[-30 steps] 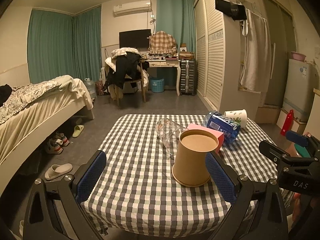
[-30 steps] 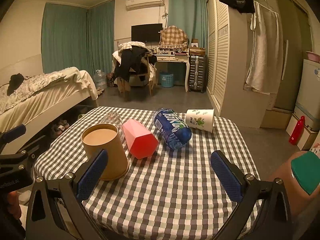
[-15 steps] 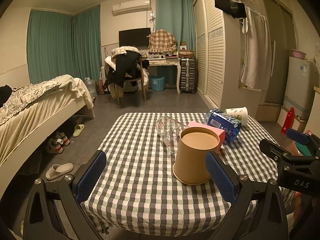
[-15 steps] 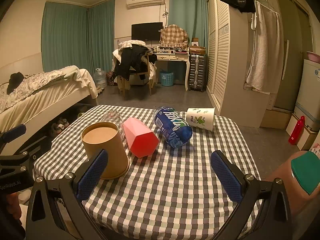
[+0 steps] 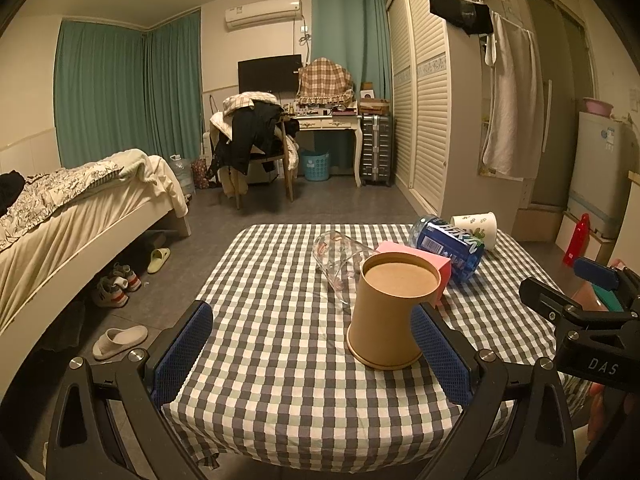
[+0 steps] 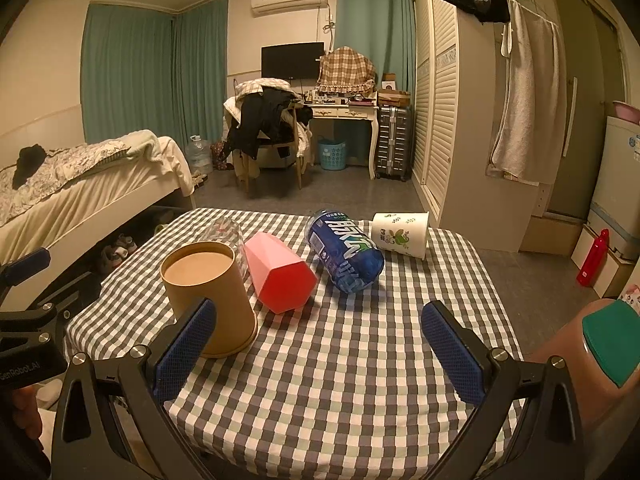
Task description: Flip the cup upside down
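Observation:
A brown paper cup [image 5: 390, 312] stands upside down, wide rim on the checked tablecloth, base up; it also shows in the right wrist view [image 6: 210, 296]. My left gripper [image 5: 312, 350] is open and empty, its right pad just beside the cup. My right gripper [image 6: 318, 350] is open and empty over the table's near side, its left pad in front of the cup. On their sides lie a clear glass [image 5: 340, 256], a pink cup [image 6: 280, 276], a blue cup [image 6: 344, 256] and a white printed cup [image 6: 400, 234].
The table [image 6: 360, 360] has a checked cloth with edges close on all sides. A bed [image 5: 80, 216] stands left, a wardrobe [image 5: 424, 120] right, a chair with clothes and a desk at the back. A pink bottle with teal lid [image 6: 600, 344] is at right.
Both grippers have drawn back slightly and risen a little; the brown cup stays put upside down. Nothing was grasped or released.

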The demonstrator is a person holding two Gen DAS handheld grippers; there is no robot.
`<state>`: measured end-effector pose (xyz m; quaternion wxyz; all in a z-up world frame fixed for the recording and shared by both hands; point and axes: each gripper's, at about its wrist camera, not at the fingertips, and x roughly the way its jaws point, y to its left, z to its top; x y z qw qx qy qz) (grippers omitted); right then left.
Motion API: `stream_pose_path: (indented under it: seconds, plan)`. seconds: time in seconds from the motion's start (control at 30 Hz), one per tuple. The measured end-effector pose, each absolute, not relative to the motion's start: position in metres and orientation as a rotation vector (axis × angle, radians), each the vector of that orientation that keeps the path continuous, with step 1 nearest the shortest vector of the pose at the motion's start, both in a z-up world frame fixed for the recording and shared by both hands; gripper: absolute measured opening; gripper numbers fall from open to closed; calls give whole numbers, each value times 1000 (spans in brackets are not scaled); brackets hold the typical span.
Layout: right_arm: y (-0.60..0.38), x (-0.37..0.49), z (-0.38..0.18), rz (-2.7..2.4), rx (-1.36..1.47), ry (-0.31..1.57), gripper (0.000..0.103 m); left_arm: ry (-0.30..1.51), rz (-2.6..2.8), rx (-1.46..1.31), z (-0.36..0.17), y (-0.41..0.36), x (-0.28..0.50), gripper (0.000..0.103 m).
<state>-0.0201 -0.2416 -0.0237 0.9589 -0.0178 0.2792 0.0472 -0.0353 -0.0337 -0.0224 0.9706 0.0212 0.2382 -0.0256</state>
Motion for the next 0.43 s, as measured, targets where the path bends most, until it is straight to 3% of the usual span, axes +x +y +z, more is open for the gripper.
stream_pose_path:
  seconds: [0.43]
  plan:
    - [-241,-20,-28,97,-36,573,103,473,-59,54,-24,-28,-40,102]
